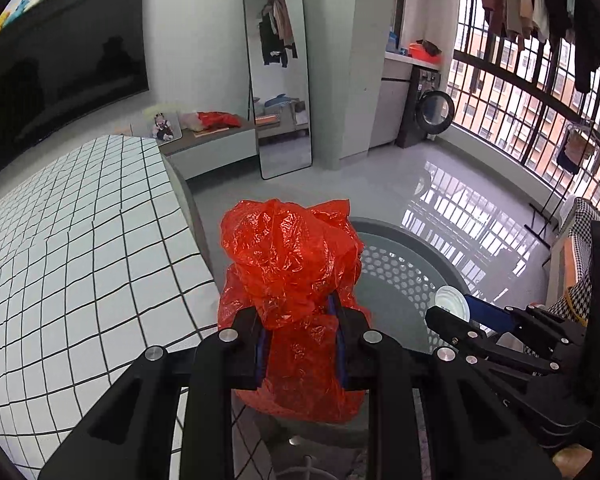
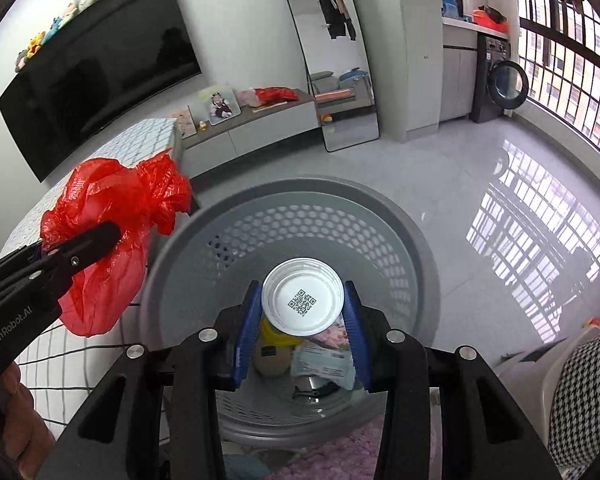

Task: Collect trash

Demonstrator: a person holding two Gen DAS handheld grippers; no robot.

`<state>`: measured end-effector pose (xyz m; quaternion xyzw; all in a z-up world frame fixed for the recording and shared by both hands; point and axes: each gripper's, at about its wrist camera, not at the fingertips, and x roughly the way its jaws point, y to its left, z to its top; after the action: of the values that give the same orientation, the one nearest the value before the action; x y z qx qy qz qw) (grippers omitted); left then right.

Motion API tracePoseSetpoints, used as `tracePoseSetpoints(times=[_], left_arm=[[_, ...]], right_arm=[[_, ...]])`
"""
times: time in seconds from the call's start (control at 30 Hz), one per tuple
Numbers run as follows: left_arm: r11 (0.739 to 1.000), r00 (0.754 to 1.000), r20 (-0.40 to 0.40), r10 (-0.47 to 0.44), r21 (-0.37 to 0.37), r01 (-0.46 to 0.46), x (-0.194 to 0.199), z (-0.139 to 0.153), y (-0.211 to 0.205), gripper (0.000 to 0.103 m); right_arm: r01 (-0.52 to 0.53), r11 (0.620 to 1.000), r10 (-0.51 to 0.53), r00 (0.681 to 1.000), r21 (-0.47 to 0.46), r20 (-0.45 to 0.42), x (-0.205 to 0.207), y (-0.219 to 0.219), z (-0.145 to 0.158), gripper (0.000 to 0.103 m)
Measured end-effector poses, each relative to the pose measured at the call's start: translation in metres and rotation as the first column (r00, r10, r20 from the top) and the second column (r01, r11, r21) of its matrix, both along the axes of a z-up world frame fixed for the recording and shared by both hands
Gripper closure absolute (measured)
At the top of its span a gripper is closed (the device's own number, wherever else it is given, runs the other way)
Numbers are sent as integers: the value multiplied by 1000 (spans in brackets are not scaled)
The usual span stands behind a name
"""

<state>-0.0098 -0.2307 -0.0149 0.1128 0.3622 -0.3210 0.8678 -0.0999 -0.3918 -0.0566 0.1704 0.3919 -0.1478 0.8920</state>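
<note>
Left gripper (image 1: 302, 340): clenched on a crumpled red plastic bag (image 1: 290, 264), held up beside the grid-patterned table (image 1: 80, 240).
Basket (image 2: 416, 232): grey, perforated, on the floor between the two grippers, some trash at its bottom.
Right gripper (image 2: 302, 320): grasping a white plastic cup (image 2: 302, 302), bottom facing the camera, over the basket's opening.

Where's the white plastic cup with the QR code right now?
In the right wrist view, the white plastic cup sits centre frame, clamped between the right gripper fingers above the grey perforated basket, right of the red plastic bag.
</note>
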Motion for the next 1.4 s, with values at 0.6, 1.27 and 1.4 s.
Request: tracePoseSetpoints(times=[0.6, 1.27, 1.4], left_arm=[[998, 999, -44, 28, 61, -26, 9, -24, -10, 47], [993, 996, -17, 89, 73, -87, 8, -20, -2, 27], [992, 995, -4, 102, 71, -101, 7, -19, 1, 21]], right_arm=[[8, 1000, -8, 1000, 12, 11, 11, -21, -8, 42], [21, 1000, -21, 1000, 15, -14, 5, -18, -16, 42], [27, 999, -27, 1000, 16, -13, 2, -18, -16, 42]])
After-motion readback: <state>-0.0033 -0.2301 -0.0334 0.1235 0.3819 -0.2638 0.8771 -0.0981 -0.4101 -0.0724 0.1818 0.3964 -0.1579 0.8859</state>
